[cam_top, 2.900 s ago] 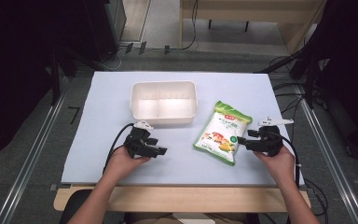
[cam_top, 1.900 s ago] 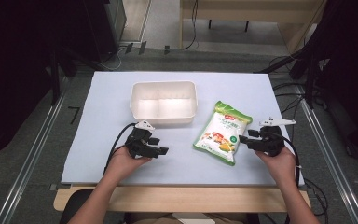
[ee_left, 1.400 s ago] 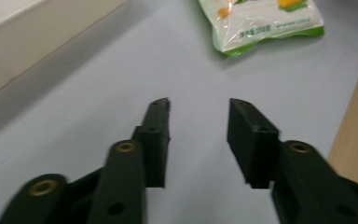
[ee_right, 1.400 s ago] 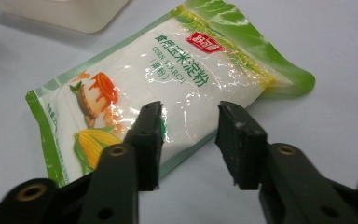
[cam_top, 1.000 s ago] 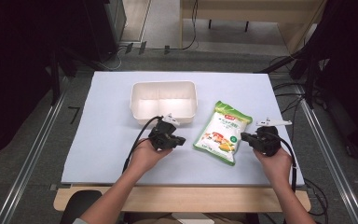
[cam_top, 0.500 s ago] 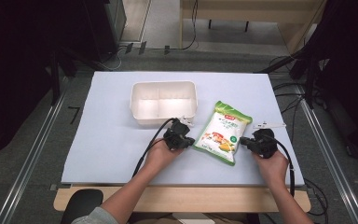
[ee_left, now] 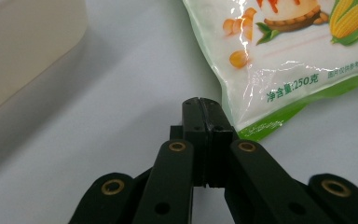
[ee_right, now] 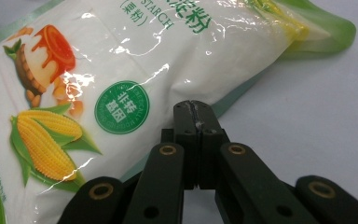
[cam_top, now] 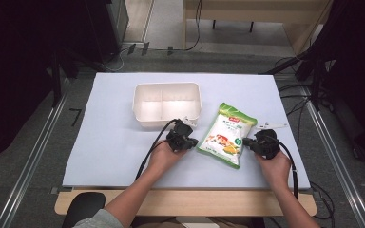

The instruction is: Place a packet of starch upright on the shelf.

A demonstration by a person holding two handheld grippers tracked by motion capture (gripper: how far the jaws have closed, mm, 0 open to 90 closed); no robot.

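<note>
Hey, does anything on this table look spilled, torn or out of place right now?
Nothing stands out. The starch bag lies flat and sealed, merely angled on the table; the white bin sits upright.

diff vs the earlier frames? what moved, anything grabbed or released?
The left gripper moved right across the table to the starch bag's left edge, jaws shut, holding nothing. The right gripper edged slightly closer to the bag's right edge, also shut. Bag and white tray stayed put.
</note>
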